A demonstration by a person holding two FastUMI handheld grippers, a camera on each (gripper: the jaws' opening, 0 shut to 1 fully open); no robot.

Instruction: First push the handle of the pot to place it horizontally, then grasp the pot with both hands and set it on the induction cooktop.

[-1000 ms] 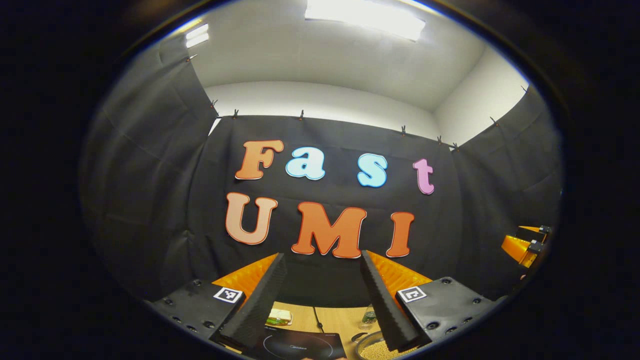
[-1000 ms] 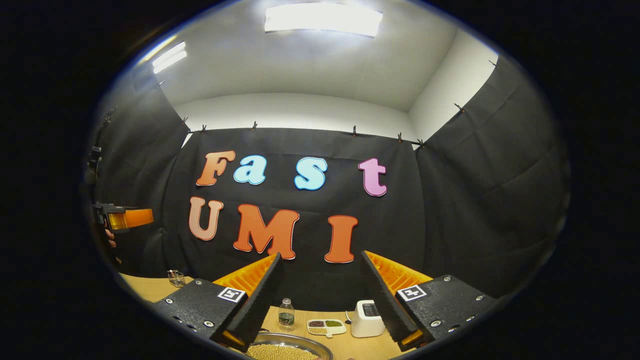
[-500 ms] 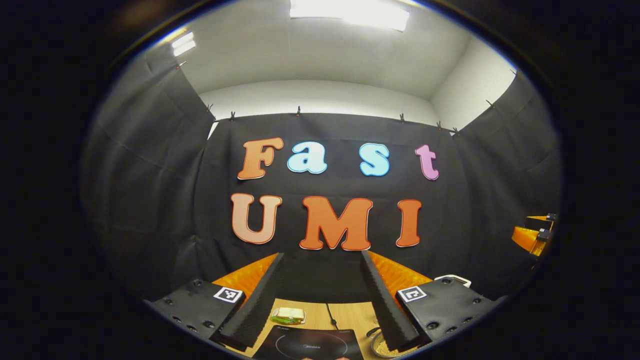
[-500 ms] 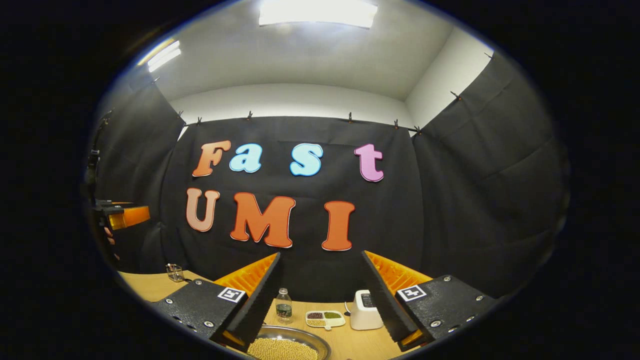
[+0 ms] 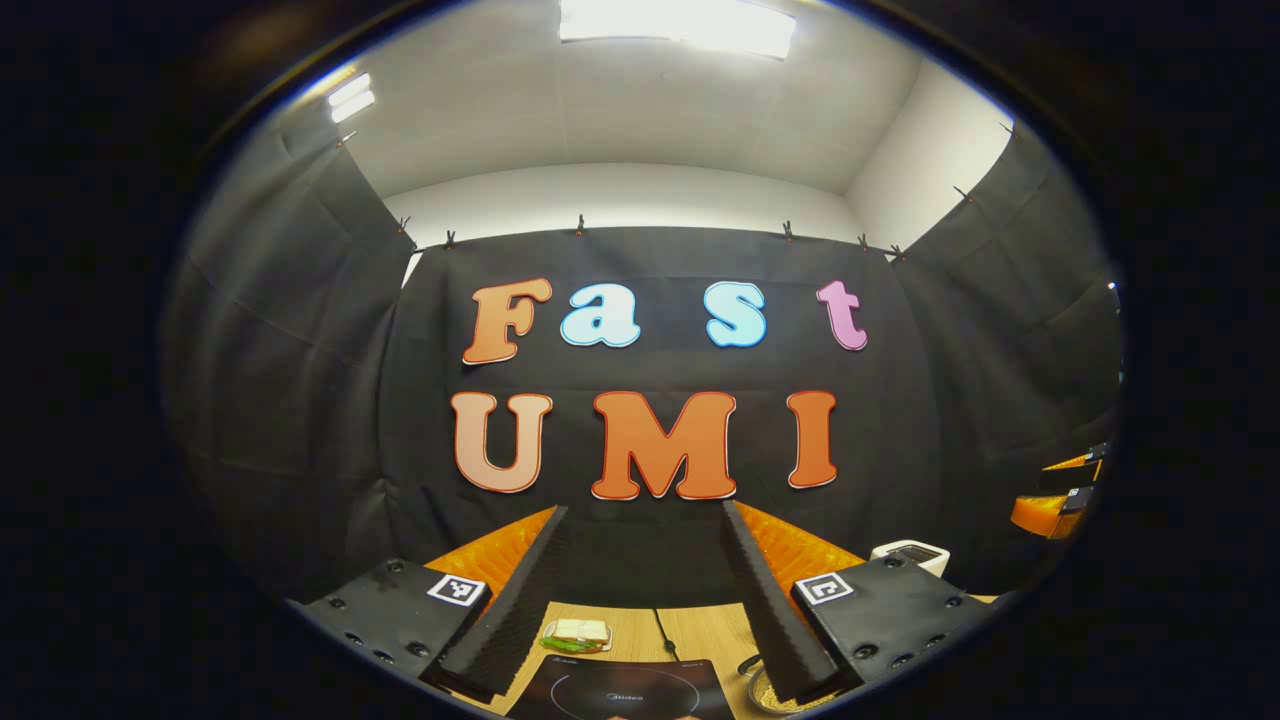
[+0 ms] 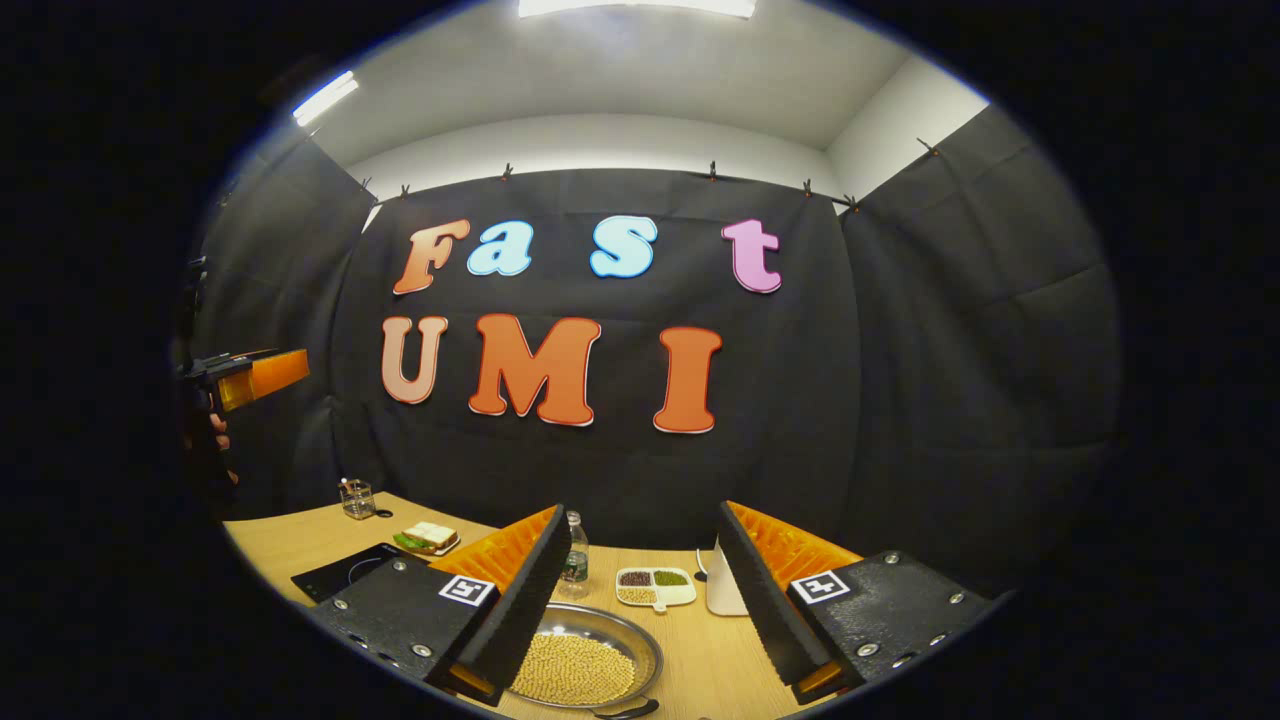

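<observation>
While both tongs hang high above the bench, nothing is gripped.
Risk: pot brims with beans; a hard shove on its handle could spill them.
Cooktop: below, between the left tongs, released.
Pot: beneath the right tongs, released; handle nearest the camera.

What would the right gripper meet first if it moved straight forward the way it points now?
Probably nothing nearby: the open right gripper aims over the pot of beans, toward the bottle and divided dish, though depth is unclear.
</observation>
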